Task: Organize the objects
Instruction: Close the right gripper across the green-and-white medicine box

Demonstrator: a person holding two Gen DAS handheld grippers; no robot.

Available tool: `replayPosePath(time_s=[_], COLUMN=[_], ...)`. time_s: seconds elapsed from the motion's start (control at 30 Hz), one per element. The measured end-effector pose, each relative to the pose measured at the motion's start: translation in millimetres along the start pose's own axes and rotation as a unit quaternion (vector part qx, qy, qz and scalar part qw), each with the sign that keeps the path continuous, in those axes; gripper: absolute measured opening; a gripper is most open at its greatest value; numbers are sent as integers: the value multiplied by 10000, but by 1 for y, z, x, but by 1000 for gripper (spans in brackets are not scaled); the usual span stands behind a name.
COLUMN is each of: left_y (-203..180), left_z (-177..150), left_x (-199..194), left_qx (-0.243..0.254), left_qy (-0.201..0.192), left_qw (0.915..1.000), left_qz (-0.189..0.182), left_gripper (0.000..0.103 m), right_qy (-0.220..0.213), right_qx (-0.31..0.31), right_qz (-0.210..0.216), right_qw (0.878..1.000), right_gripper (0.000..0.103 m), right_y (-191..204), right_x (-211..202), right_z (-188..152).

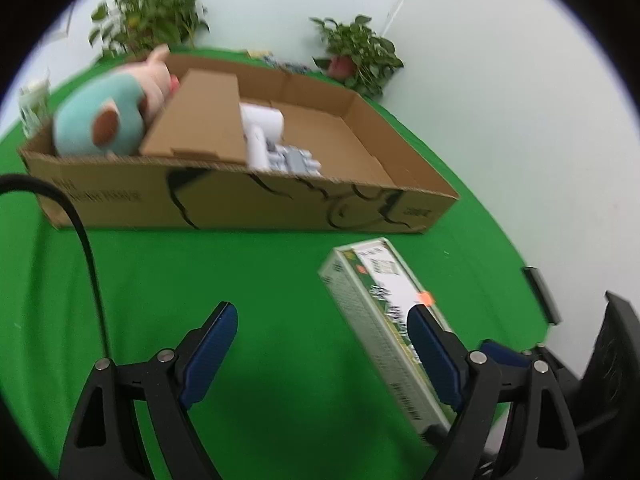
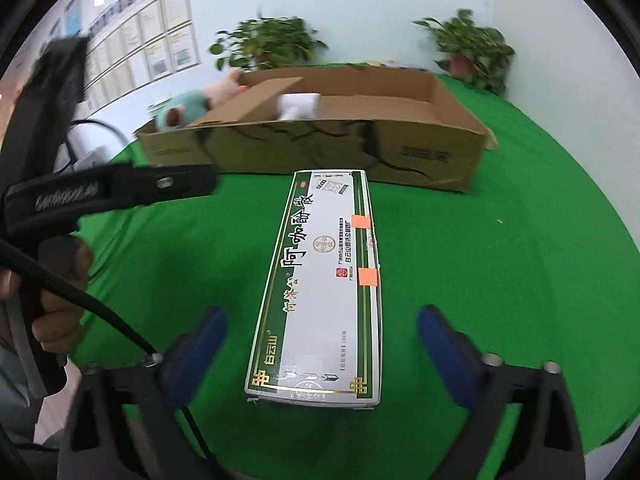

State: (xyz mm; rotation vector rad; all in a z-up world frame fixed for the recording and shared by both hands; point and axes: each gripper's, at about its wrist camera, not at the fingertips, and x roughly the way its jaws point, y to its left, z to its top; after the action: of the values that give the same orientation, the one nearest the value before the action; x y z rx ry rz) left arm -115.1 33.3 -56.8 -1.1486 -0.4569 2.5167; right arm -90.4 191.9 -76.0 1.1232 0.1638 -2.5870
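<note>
The right hand-held gripper (image 2: 322,340) is spread wide and grasps nothing; its blue pads (image 2: 442,354) stand on either side of the near end of the box (image 2: 320,292), apart from it. The left hand-held gripper (image 1: 322,342) is likewise released, over bare green cloth, with the box just off its right pad. The box is a long, flat printed carton lying flat on the counter (image 2: 500,280), lengthwise toward the tray (image 2: 320,148), a low cardboard one that already holds a plush toy (image 1: 108,116) and a white item (image 1: 262,128). It looks light and stiff enough for a pinch, though thin card may dent under a hard squeeze and its glossy face may slip. Best hold, I judge: across the two long sides, nearer the middle than this end, so it does not droop.
</note>
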Motion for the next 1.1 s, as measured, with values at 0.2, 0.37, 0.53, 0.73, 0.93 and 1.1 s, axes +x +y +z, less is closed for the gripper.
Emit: replayPosePath(time_s=[0.2, 0.37, 0.53, 0.73, 0.93, 1.1], left_y=[-5, -11, -12, -12, -10, -14], left_z=[-6, -11, -14, -19, -26, -31], left_x=[31, 50, 52, 50, 48, 48], left_qx=[-489, -695, -759, -769, -905, -844], left_qy=[741, 1028, 1059, 1093, 1163, 1203], left_qw=[9905, 9823, 9793, 9794, 9774, 9778], left_qz=[-1053, -1405, -1546, -1511, -1519, -1496], left_gripper=[86, 86, 85, 81, 65, 50], right_qy=[110, 132, 142, 151, 170, 136], right_qx=[64, 102, -14, 161, 748, 604], right_qz=[38, -32, -27, 193, 959, 956], right_qw=[9999, 9999, 9999, 9996, 9924, 9935], right_gripper=[101, 101, 78, 64, 63, 63], right_y=[11, 10, 18, 18, 1, 7], right_x=[1, 4, 4, 3, -1, 0], right_z=[-2, -1, -4, -4, -3, -2])
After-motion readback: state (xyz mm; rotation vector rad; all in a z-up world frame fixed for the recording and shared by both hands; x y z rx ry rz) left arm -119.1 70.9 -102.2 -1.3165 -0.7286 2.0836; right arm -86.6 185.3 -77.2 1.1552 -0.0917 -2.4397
